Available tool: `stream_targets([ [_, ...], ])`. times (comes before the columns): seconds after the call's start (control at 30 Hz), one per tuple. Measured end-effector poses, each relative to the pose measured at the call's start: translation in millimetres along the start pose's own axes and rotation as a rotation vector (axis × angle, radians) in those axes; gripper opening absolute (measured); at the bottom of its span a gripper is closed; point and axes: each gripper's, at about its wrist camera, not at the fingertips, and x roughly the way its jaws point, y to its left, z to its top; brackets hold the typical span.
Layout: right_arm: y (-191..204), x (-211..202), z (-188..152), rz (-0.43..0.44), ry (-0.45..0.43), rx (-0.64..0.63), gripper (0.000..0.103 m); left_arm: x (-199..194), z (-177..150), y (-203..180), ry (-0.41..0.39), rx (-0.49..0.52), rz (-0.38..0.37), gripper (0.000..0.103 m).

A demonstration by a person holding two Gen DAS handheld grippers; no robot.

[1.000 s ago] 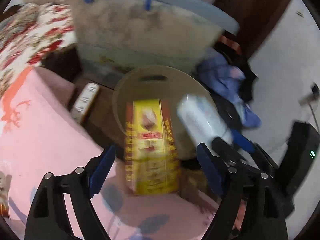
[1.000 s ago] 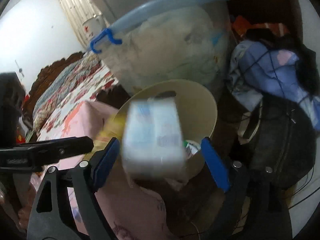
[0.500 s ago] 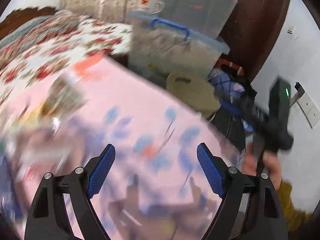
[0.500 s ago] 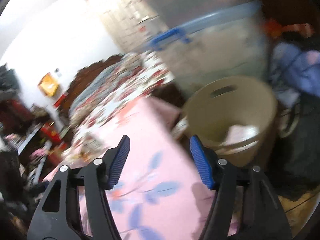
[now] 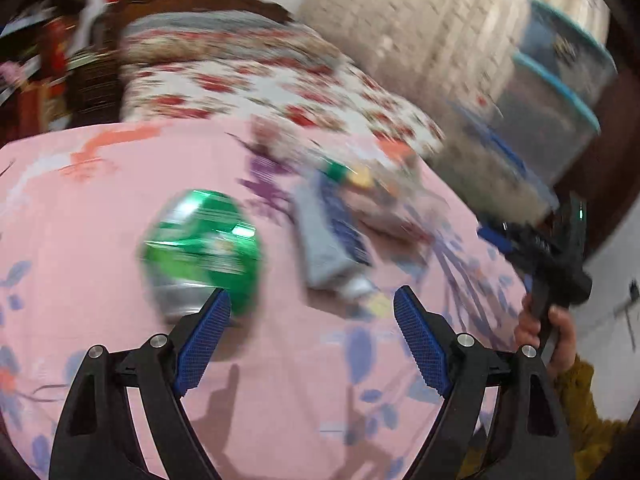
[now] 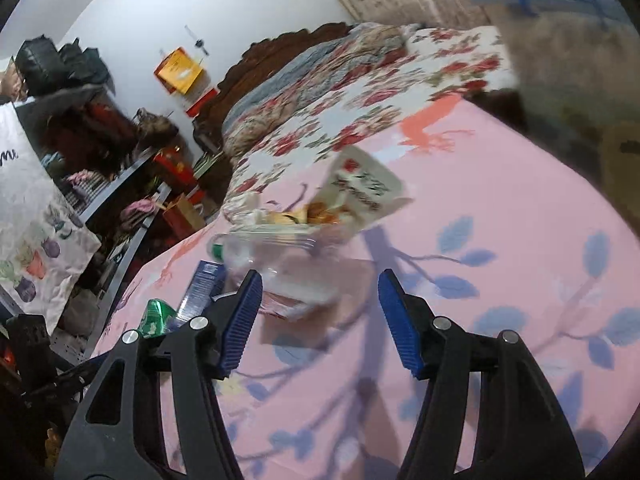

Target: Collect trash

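Note:
Trash lies blurred on the pink flowered sheet (image 5: 100,200). A crushed green can (image 5: 200,248) sits just beyond the left finger of my left gripper (image 5: 311,300), which is open and empty. Right of the can lie a grey-blue tube box (image 5: 332,240) and a clear bottle (image 5: 360,178). My right gripper (image 6: 319,280) is open and empty, its jaws set narrower than the left's. Just ahead of its fingertips lies the clear plastic bottle (image 6: 280,252), with a white snack bag (image 6: 360,192) behind. The blue box (image 6: 204,284) and green can (image 6: 158,316) lie to the left.
The beige bin (image 6: 624,160) shows at the right edge, under a clear storage tub with a blue handle (image 6: 560,20). A floral quilt (image 6: 360,92) covers the bed behind. A hand (image 5: 554,332) holds the right gripper (image 5: 540,248) at the sheet's right side. Cluttered shelves (image 6: 100,152) stand left.
Both grippers swung away from the beige bin to the trash on the pink sheet. The yellow box and white carton between their jaws are gone. The right jaws have narrowed.

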Motion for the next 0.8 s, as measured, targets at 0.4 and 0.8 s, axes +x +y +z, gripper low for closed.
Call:
stream_targets([
  [0.4, 42, 19, 8, -0.011, 0.003, -0.154, 0.058, -26, 5, 59, -0.083, -0.101, 0.037, 0.08],
  [0.8, 92, 76, -42, -0.219, 0.196, -0.58, 0.023, 27, 19, 85, 0.056, -0.193, 0.065, 0.086],
])
